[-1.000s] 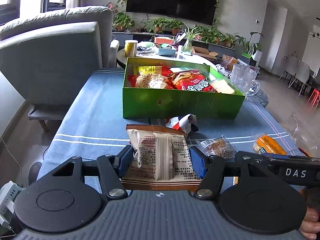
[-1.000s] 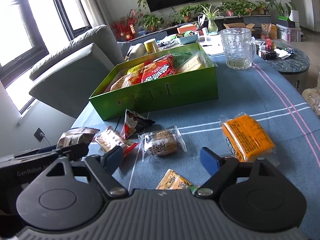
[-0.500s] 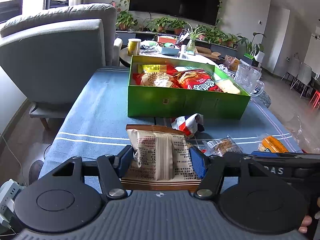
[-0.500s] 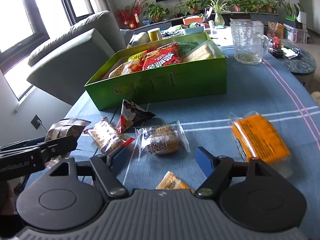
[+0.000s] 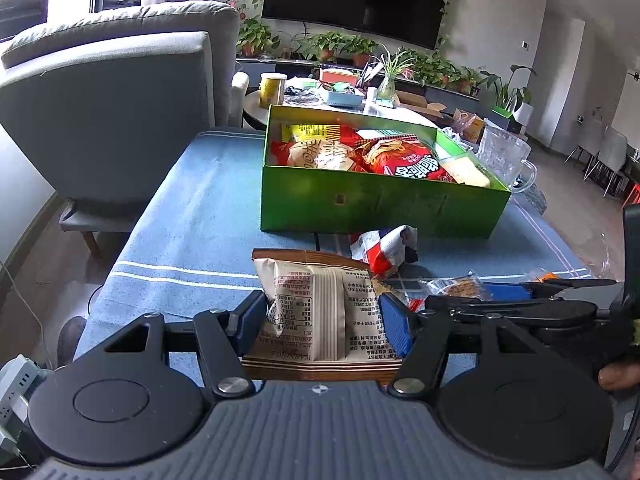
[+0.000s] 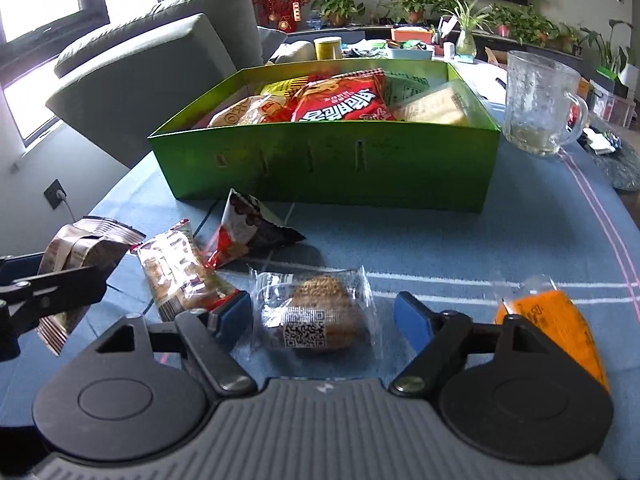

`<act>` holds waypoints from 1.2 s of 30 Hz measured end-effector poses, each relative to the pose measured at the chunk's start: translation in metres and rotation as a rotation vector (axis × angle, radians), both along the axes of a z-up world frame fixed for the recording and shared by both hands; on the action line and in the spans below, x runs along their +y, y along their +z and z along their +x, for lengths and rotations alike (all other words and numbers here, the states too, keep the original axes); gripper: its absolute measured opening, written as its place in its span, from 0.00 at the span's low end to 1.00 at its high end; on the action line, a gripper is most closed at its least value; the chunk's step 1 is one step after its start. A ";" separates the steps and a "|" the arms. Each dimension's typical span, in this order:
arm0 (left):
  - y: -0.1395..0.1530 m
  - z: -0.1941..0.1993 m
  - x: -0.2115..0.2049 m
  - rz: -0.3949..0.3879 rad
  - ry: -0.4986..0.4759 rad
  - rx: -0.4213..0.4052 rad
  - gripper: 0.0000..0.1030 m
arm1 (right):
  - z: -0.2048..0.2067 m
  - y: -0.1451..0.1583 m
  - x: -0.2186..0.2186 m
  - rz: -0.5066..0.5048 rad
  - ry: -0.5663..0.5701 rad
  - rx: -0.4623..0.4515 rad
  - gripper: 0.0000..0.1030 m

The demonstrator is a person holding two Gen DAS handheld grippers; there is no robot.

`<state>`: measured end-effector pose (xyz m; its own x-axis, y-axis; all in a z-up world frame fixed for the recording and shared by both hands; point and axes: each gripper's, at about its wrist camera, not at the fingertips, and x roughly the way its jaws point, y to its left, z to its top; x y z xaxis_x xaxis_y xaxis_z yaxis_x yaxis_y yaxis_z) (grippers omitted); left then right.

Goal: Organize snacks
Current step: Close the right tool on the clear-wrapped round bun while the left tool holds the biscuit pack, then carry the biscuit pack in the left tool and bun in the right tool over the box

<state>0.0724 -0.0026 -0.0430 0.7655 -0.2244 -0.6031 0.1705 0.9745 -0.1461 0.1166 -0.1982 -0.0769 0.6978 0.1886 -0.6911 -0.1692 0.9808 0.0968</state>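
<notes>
Blue striped cloth covers the surface (image 6: pixel 500 232), and at its far side sits the green box (image 6: pixel 328 164), already part-filled with red and yellow snack bags. Nearer lie the loose snacks: an orange packet (image 6: pixel 556 332) at the right, a red-and-dark crumpled wrapper (image 6: pixel 248 232) just before the box, a long red-edged biscuit bar (image 6: pixel 180 276), and a clear-wrapped round cake (image 6: pixel 316 316).

Two pickups appear to be in hand. The left gripper (image 5: pixel 322 320) has its fingers (image 5: pixel 394 330) clenched on a beige-and-brown snack pouch (image 5: pixel 316 312), held just above the cloth. The right gripper (image 6: pixel 324 318) straddles the round cake, its fingers spreading wider at this moment, the pads clear of the wrapper on both sides (the crinkly film sticks out well past the cake itself).

Next, I judge, the right fingers need to settle lower and close on the cake's body rather than the loose film, then both snacks go over the box's near wall.
</notes>
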 end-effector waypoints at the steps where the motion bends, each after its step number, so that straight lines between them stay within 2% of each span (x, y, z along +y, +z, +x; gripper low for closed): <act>1: 0.000 0.000 -0.001 0.000 -0.002 0.000 0.57 | -0.002 0.000 0.001 -0.003 0.009 -0.006 0.61; 4: 0.001 -0.002 -0.001 0.001 -0.006 -0.002 0.57 | -0.008 0.002 0.001 -0.003 0.003 -0.014 0.56; 17: 0.007 -0.007 -0.006 0.005 -0.012 -0.025 0.57 | -0.034 0.031 -0.016 0.082 -0.053 -0.105 0.55; 36: 0.035 0.019 -0.033 0.049 -0.070 -0.112 0.57 | -0.026 0.061 -0.023 0.126 -0.053 -0.186 0.55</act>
<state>0.0913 -0.0356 -0.0076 0.8119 -0.2524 -0.5264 0.2513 0.9650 -0.0750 0.0910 -0.2210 -0.0162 0.8224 0.2244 -0.5228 -0.1438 0.9711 0.1906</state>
